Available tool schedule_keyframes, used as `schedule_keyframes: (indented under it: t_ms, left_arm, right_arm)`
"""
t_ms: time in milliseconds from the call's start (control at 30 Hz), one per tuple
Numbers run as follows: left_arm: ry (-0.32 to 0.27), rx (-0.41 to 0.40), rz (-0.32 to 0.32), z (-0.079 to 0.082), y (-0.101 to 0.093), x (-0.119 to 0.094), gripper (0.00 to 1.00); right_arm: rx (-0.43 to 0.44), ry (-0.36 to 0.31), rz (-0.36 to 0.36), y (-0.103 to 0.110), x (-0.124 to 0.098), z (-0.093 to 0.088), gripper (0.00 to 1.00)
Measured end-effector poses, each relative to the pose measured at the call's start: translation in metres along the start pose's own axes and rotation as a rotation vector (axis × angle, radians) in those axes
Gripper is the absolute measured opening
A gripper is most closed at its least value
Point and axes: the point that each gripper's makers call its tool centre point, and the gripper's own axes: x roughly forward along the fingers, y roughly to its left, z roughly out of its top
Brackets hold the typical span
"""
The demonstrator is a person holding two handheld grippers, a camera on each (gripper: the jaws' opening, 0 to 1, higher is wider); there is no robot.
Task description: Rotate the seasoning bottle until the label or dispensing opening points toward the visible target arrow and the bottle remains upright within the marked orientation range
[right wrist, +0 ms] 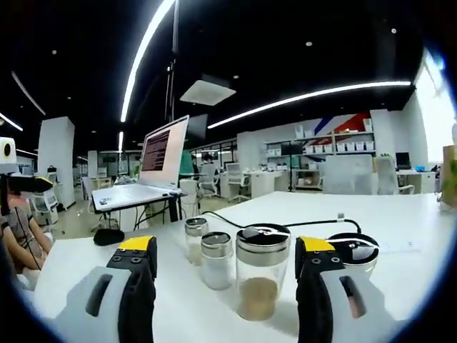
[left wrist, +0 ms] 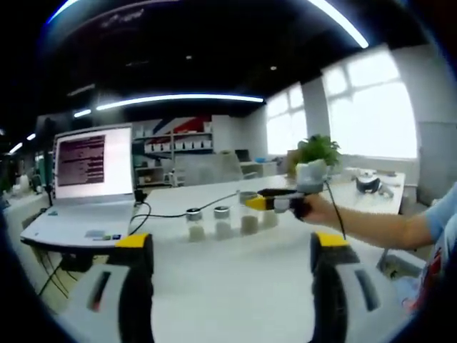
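Left gripper view: left gripper (left wrist: 233,261) held open over the white counter (left wrist: 235,286); bottles lined up beyond.

Right gripper view: right gripper (right wrist: 225,266) spread, unloaded; seasoning bottle (right wrist: 261,280) between jaws, untouched. Glass judged rigid, slippery, breakable; best gripped mid-body below lid.

An open silver laptop (left wrist: 89,187) with a lit screen sits far left ahead of the tongs, a black cable (left wrist: 171,211) trailing from it; a green potted plant (left wrist: 315,158) stands far right.

left tongs (left wrist: 232,246): grey, black jaws, yellow tips; sleeve (left wrist: 444,213): light blue
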Motion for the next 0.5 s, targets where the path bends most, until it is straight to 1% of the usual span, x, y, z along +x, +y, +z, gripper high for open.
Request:
schedule_keyframes:
  t_ms: [67, 100, 200, 267, 400, 467, 500]
  left_arm:
    - [0.004, -0.013, -0.009, -0.001, 0.001, 0.001, 0.96]
    - [0.002, -0.019, -0.011, -0.001, 0.001, 0.001, 0.96]
    - [-0.001, -0.016, -0.010, 0.000, 0.001, 0.000, 0.96]
    - [-0.004, -0.011, -0.009, 0.001, 0.001, -0.001, 0.96]
    - [-0.015, -0.020, -0.009, 0.003, 0.002, -0.002, 0.96]
    - [-0.010, -0.019, -0.008, 0.002, 0.003, -0.001, 0.96]
    - [-0.008, -0.019, -0.007, 0.001, 0.003, -0.001, 0.96]
  right_arm:
    - [-0.026, 0.001, -0.005, 0.005, 0.006, -0.003, 0.87]
    - [-0.050, 0.016, 0.002, 0.007, 0.009, -0.005, 0.87]
    - [-0.048, 0.016, -0.008, 0.005, 0.014, -0.007, 0.80]
    - [-0.026, -0.006, -0.018, 0.002, 0.017, -0.005, 0.77]
    - [-0.012, -0.018, -0.060, -0.008, 0.019, -0.005, 0.63]
    - [-0.020, -0.012, -0.078, -0.013, 0.021, -0.006, 0.56]
    - [-0.029, 0.000, -0.084, -0.015, 0.022, -0.008, 0.55]
